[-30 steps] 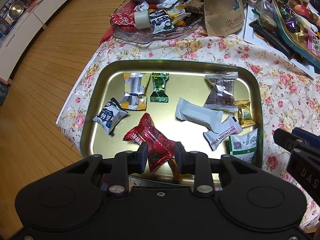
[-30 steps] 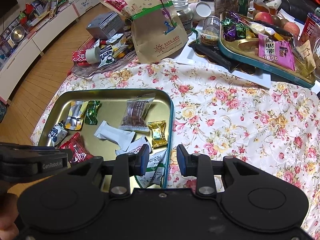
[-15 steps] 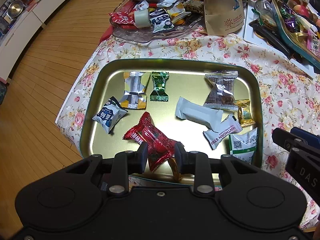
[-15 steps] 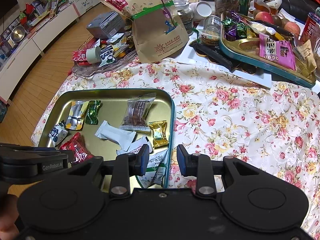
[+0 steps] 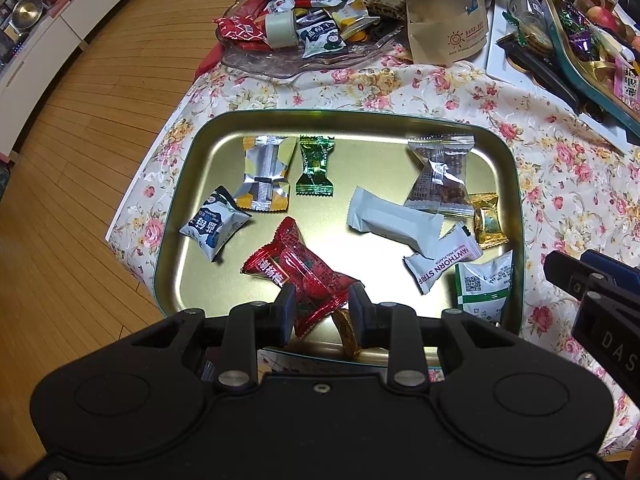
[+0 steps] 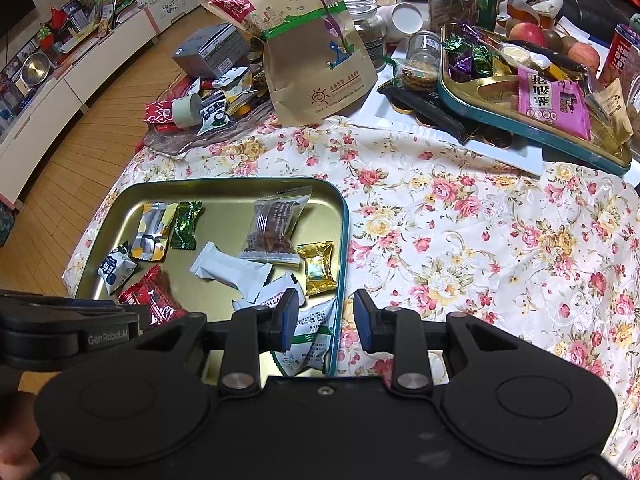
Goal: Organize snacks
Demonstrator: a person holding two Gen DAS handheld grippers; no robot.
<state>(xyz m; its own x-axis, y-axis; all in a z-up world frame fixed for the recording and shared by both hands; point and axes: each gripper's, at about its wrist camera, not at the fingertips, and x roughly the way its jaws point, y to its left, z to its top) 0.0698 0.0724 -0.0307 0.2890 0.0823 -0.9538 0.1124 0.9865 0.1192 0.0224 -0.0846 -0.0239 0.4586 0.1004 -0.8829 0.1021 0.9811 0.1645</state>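
Left gripper (image 5: 322, 309) hovering over near edge of gold tray (image 5: 176, 240), jaws part-open, gripping nothing; red snack packet (image 5: 298, 272) lying on tray, showing between fingers. Right gripper (image 6: 326, 316) hanging over tray's right rim, jaws part-open, empty; white-green packet (image 6: 312, 340) lying below. Other wrapped snacks sitting scattered inside tray. Tray resting on floral tablecloth (image 6: 480, 240).

Bare floral tablecloth (image 6: 460, 248) right of the gold tray (image 6: 340, 216) lies clear; clutter crowds the far edge.
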